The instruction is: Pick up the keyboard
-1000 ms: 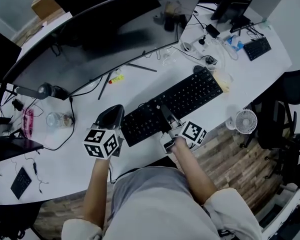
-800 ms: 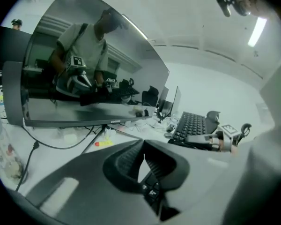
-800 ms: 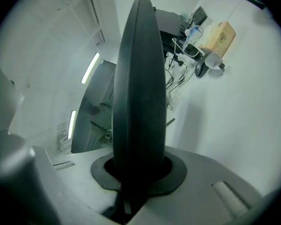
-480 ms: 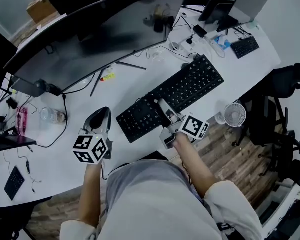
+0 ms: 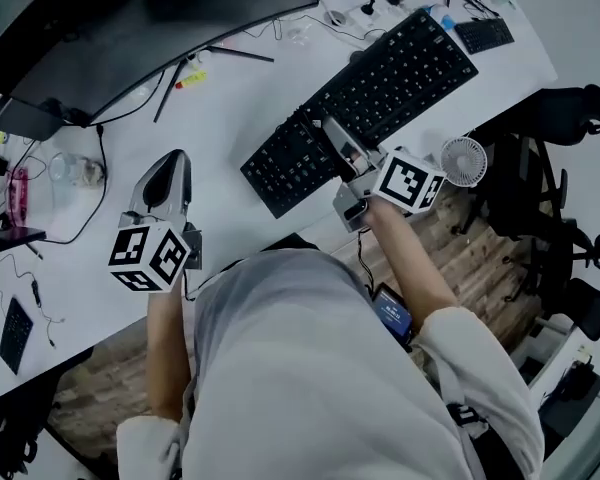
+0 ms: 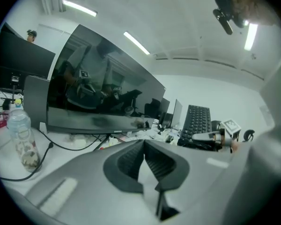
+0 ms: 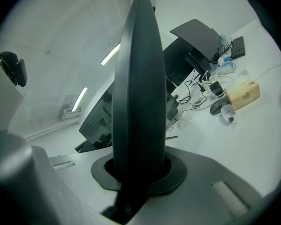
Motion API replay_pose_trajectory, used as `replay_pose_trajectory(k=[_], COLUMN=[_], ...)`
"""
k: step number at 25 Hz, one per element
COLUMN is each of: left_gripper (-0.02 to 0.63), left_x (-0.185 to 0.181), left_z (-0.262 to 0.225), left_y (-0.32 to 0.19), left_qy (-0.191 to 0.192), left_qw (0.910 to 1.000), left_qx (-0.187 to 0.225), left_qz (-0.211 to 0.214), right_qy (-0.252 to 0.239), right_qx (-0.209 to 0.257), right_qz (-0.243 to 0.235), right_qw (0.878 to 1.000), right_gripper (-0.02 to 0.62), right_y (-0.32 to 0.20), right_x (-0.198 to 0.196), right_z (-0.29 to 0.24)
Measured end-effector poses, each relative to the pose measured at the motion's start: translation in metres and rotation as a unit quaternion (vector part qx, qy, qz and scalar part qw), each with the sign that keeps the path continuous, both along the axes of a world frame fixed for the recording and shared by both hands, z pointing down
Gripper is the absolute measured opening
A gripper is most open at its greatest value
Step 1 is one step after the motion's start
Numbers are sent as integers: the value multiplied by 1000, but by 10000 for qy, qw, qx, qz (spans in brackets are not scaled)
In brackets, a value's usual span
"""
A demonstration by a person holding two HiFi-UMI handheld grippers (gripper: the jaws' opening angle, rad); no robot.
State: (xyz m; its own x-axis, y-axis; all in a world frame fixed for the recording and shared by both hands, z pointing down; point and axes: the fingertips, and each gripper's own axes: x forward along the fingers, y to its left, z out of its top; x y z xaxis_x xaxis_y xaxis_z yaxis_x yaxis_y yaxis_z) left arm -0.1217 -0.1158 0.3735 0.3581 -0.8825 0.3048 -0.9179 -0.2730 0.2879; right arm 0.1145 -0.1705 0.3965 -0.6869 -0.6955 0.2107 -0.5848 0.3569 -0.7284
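Note:
The black keyboard [image 5: 380, 93] hangs tilted above the white desk [image 5: 230, 118], gripped at the middle of its near long edge. My right gripper [image 5: 330, 138] is shut on that edge. In the right gripper view the keyboard [image 7: 138, 78] stands edge-on as a dark blade rising out of the jaws. My left gripper [image 5: 175, 158] is off to the left of the keyboard, apart from it, its pads [image 6: 131, 156] meeting at the tips with nothing between them. The left gripper view shows the keyboard [image 6: 199, 123] raised at the right, with the right gripper [image 6: 210, 136] on it.
A wide curved monitor [image 5: 130, 28] stands along the back of the desk. A clear water bottle [image 5: 75, 171] lies at the left. A small white fan [image 5: 464, 160] sits at the desk's right edge, a second small keyboard [image 5: 483, 34] at the far right, office chairs [image 5: 570, 118] beyond.
The keyboard has come up off the desk in the right gripper and tilted. The left gripper has risen and drawn away to the left of the keyboard's end.

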Motion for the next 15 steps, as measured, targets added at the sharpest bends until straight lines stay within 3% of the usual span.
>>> replay_pose_trajectory(k=[11, 15], left_gripper=[0, 0], left_x=[-6, -9], left_z=[-1, 2], left_y=[31, 41], left_qy=[431, 386], left_qw=[9988, 9986], left_qx=[-134, -199], left_qz=[-173, -300], right_qy=[333, 501], right_qx=[141, 245], right_qz=[-278, -254], right_qw=[9990, 9981], right_gripper=[66, 66], right_y=[18, 22], right_x=[2, 10], right_z=[-13, -17])
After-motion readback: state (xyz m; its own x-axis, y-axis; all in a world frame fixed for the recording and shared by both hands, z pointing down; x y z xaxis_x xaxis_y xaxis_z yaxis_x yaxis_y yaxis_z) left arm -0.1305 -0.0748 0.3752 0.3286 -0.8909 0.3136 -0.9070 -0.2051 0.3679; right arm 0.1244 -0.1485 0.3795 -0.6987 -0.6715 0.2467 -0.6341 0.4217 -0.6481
